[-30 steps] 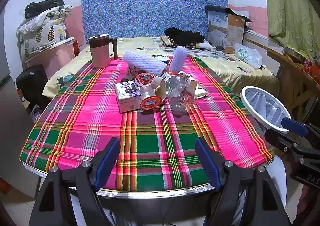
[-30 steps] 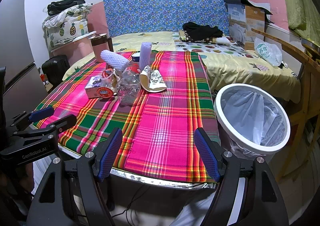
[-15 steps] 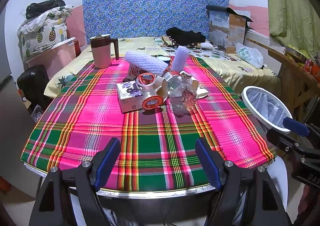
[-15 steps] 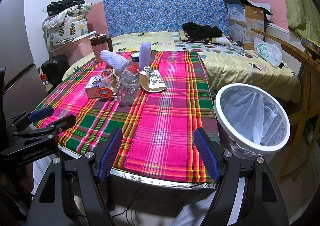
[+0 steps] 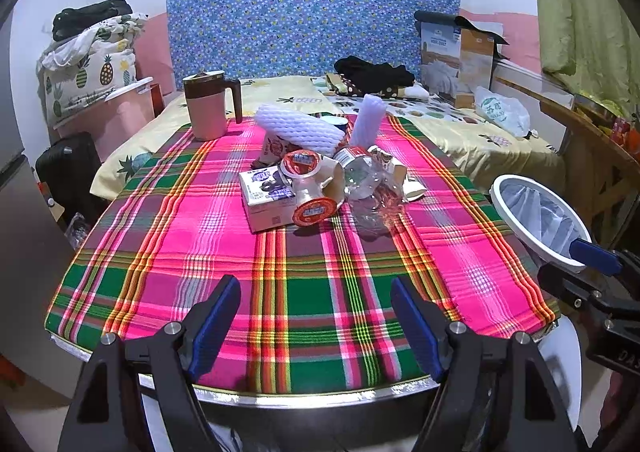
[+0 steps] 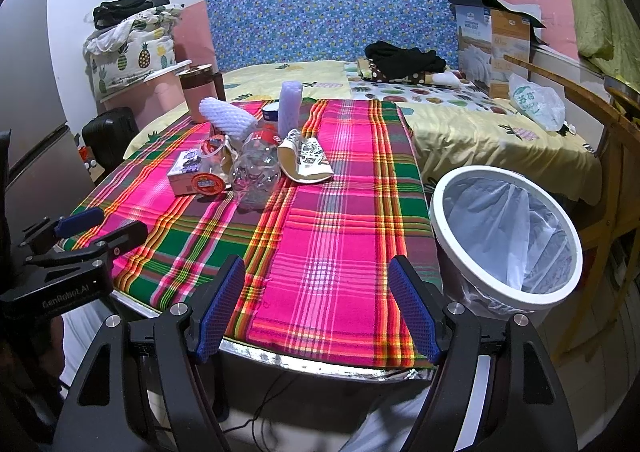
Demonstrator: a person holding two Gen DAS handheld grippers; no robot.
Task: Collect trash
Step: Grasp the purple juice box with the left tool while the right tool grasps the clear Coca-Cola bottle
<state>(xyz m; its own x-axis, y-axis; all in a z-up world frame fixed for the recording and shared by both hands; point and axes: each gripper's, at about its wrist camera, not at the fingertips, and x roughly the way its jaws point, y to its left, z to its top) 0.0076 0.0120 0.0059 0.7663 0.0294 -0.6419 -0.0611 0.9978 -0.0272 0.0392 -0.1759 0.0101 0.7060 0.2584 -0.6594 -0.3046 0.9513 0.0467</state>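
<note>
Both grippers hung at the near edge of the surface [image 5: 168, 252], each with its fingers spread wide and holding nothing: the left gripper [image 5: 316, 326] faced the trash pile [image 5: 320, 180] head on, while the right gripper [image 6: 318, 310] sat nearer the bin [image 6: 506, 236], which stood just beside the surface's right edge.

Judging from this, no piece had yet been collected, and the step in hand was the first reach. A good approach would take the outermost item first, probably the small carton [image 5: 266, 200] or the red-lidded cup [image 5: 314, 210] at the pile's front, closing on 1 piece alone so the rest did not topple. The crumpled clear bottle [image 5: 370, 192] would likely flex and slip, so a grip across its neck seemed wiser.

The pile sat mid-surface, well apart from both grippers. It held white foam netting [image 5: 298, 128], a 2nd foam sleeve [image 5: 368, 122] standing upright, cups, the carton, the bottle and a flattened wrapper [image 6: 306, 162]; how many cups lay underneath was hard to tell. The pink mug [image 5: 206, 106] behind looked like no trash.
</note>
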